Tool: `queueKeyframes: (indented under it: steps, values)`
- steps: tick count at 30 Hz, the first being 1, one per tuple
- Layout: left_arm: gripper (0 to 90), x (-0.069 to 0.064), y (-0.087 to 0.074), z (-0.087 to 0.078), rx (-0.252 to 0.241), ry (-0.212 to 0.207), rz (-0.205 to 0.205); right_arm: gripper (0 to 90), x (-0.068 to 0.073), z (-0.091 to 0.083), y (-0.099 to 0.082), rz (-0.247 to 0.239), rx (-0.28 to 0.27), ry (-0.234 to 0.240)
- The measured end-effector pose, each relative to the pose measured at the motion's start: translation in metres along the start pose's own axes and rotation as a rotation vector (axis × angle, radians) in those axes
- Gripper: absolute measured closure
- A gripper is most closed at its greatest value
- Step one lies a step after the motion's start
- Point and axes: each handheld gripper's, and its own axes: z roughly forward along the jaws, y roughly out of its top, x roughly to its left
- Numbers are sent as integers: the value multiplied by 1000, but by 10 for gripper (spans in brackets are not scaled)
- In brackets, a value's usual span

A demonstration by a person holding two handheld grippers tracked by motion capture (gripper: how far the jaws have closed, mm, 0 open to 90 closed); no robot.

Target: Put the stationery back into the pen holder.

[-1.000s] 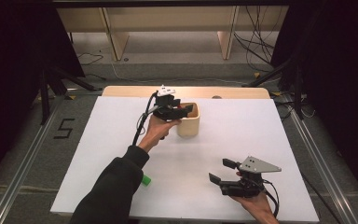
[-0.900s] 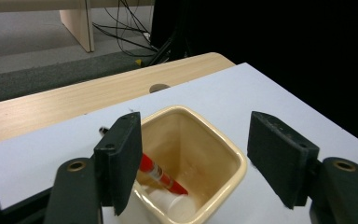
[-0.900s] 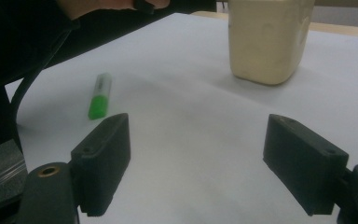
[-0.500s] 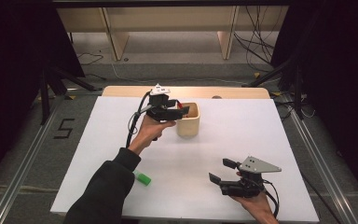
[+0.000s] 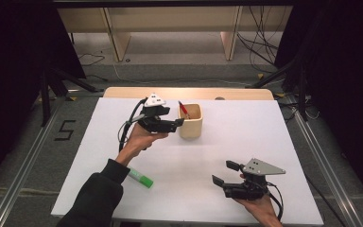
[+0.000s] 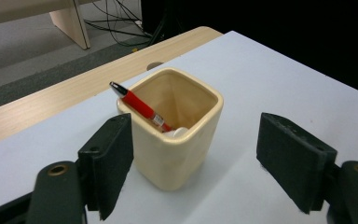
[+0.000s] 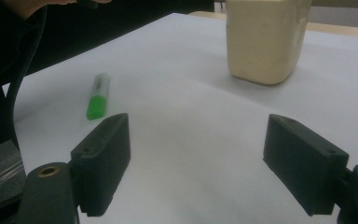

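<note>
Step in hand: the red pen (image 6: pixel 142 108) already stands in the cream pen holder (image 6: pixel 173 140), leaning on the rim corner nearest the left tool (image 5: pixel 176 122); I judge this the release-and-withdraw step of tidying pens into the holder.
Left tool: its jaws have just been opening and stand wide apart with nothing between the pads; the holder sits just ahead of them, untouched.
Right tool (image 7: pixel 198 172): jaws spread wide and empty, hovering low over the white tabletop (image 5: pixel 246 137), with the holder well ahead of it and to its right.
Thing left to do: a green highlighter (image 5: pixel 141 178) lies flat on the tabletop, well behind the left tool beside the person's left sleeve (image 5: pixel 99 198); from the right tool it lies ahead and to the left (image 7: pixel 98 95).
Next move, as I judge it: draw the left tool back from the holder, turn it toward the highlighter, lower the open jaws astride its barrel and close across the narrow width.
Care needed: the holder is light-looking, so a careless brush could shift it.
</note>
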Motion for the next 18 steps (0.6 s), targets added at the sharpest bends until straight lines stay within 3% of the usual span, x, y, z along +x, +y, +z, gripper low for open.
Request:
queueKeyframes:
  steps: [14, 18]
  values:
    - [237, 7, -40, -43, 23, 46, 31, 234, 0, -3, 1, -2, -12, 3]
    - [240, 11, -55, -44, 80, 71, 56, 234, 1, -3, 1, -4, -13, 7]
